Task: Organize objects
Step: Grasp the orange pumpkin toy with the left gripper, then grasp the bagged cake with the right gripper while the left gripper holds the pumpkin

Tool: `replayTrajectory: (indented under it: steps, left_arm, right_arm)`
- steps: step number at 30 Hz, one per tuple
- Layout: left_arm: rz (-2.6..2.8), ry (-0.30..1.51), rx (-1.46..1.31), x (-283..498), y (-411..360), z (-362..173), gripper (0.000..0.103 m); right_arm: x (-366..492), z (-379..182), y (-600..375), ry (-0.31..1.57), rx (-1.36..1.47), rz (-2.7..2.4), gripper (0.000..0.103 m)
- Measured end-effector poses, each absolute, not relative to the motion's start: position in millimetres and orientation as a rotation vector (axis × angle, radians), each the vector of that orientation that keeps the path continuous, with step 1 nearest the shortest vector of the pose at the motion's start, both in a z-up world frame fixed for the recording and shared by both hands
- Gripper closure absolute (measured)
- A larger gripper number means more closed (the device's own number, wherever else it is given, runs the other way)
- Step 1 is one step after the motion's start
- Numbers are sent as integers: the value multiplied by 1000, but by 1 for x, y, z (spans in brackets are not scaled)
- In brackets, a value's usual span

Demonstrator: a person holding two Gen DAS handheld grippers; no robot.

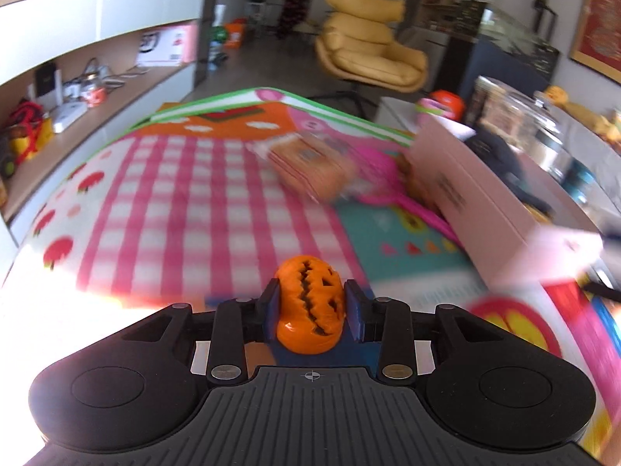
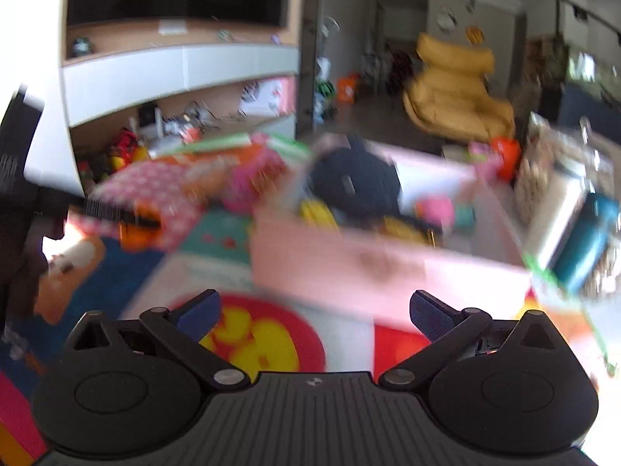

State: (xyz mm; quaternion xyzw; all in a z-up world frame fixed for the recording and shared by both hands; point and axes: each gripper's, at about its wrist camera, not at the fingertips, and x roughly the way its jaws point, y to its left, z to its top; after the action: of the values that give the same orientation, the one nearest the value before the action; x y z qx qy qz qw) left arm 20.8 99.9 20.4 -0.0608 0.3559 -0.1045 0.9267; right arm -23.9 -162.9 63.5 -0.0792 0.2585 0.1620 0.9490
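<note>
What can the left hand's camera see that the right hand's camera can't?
Only the left wrist view shows the orange pumpkin toy pinched in the left gripper. Only the right wrist view shows the right gripper, open and empty, and inside the pink box, where something black lies among blurry toys. Both show that box, the colourful play mat and the yellow armchair.
</note>
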Motion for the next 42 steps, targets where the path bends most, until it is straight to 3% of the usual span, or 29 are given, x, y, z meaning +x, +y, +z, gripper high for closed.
replayTrajectory:
  steps: [7,17,18,19,20,21,22,32,42]
  left_arm:
    - [-284,695,-180,-20,111,16,65]
    - [-328,658,-268,-24,128,10,65]
    - [-334,658,-289,-24,132,9,65]
    - [-340,658,-310,-23,135,8,65]
    - [-345,658,-327,-23,137,8,65]
    - [-348,659,-339,-22,138,7,65]
    - [-349,659,-344,-22,139,7,65]
    - [-323,687,-320,-24,130,13,65]
    - [-380,719,-242,-43,83,29,65]
  right_arm:
    - [80,113,-85,652,-153,491,0]
    - [197,39,38,858,-313,417,0]
    - [197,33,42,875,-326,414,4]
    - [194,29,46,894,-340,429,21]
    - [188,27,49,901,-367,435,27]
    - [179,29,51,896,-394,447,46]
    - [170,33,51,895,-405,471,48]
    - [32,105,-41,767,-358,571,49]
    - [-66,49,-112,816,-489,551,45]
